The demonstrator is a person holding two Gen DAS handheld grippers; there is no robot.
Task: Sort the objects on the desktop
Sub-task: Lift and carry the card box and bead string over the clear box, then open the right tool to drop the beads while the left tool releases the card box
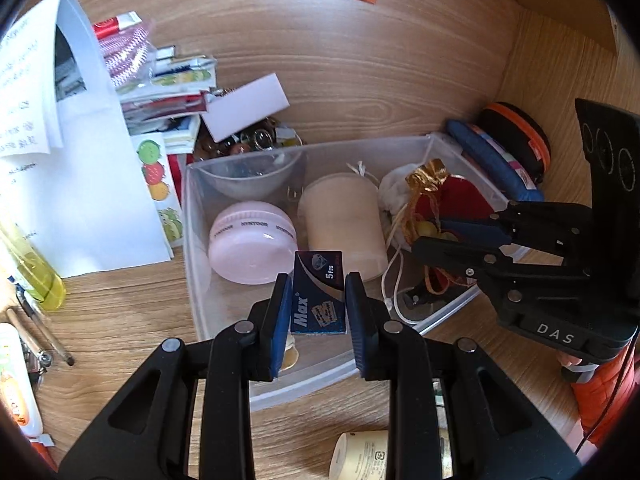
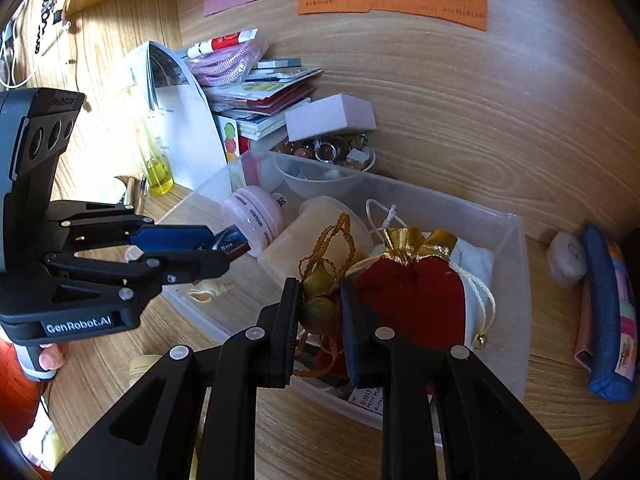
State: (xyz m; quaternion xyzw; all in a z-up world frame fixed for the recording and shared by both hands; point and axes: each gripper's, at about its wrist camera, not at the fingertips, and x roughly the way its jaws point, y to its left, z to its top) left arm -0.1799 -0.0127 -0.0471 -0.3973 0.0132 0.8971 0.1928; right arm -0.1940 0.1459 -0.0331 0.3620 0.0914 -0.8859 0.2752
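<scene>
A: Razor-blade box (image 1: pixel 318 294), dark blue, "Max" lettering, sits pinched upright in the left gripper (image 1: pixel 319 300) over the clear bin's (image 1: pixel 192 240) 6 o'clock edge. Likely for dropping in.

B: Right gripper (image 2: pixel 320 312) is clamped on a small gourd charm (image 2: pixel 316 300) with amber cord, at the bin's 4 o'clock, beside the red pouch (image 2: pixel 412 300).

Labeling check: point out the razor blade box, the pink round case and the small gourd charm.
razor blade box (image 1: pixel 319 294), left wrist view, printed front face.
pink round case (image 1: pixel 252 246), left wrist view, lid top.
small gourd charm (image 2: pixel 318 308), right wrist view, lower bulb.
</scene>
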